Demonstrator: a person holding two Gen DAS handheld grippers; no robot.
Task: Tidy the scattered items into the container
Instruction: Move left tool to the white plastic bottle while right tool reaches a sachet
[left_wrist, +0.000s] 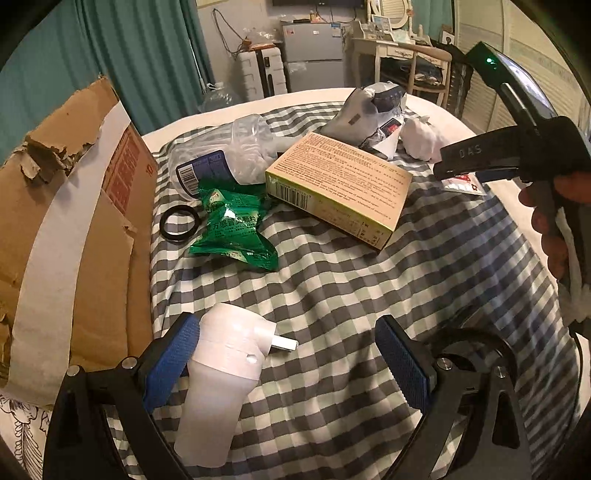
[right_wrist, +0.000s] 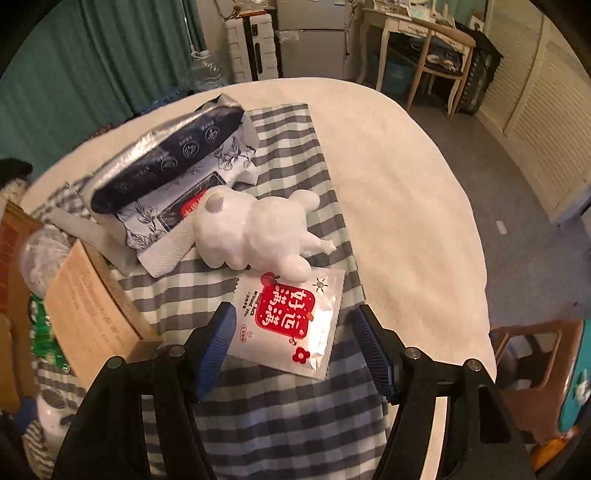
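My left gripper (left_wrist: 288, 354) is open over the checked cloth (left_wrist: 332, 288); a white plug-in device (left_wrist: 221, 373) lies against its left finger, untouched by the right one. The torn cardboard box (left_wrist: 70, 229) stands at the left. Ahead lie a green packet (left_wrist: 232, 229), a black ring (left_wrist: 180, 223), a tan carton (left_wrist: 340, 184), a clear plastic jar (left_wrist: 225, 155) and a silver pouch (left_wrist: 369, 110). My right gripper (right_wrist: 291, 339) is open around a white-and-red sachet (right_wrist: 288, 321) on the cloth. A white figurine (right_wrist: 255, 232) lies just beyond it.
The cloth covers part of a round white table (right_wrist: 406, 192). The silver pouch (right_wrist: 166, 162) and tan carton (right_wrist: 88, 306) sit left of the right gripper. A chair (right_wrist: 439, 51), a desk and a fridge stand behind. A wooden stool (right_wrist: 535, 365) is at the right.
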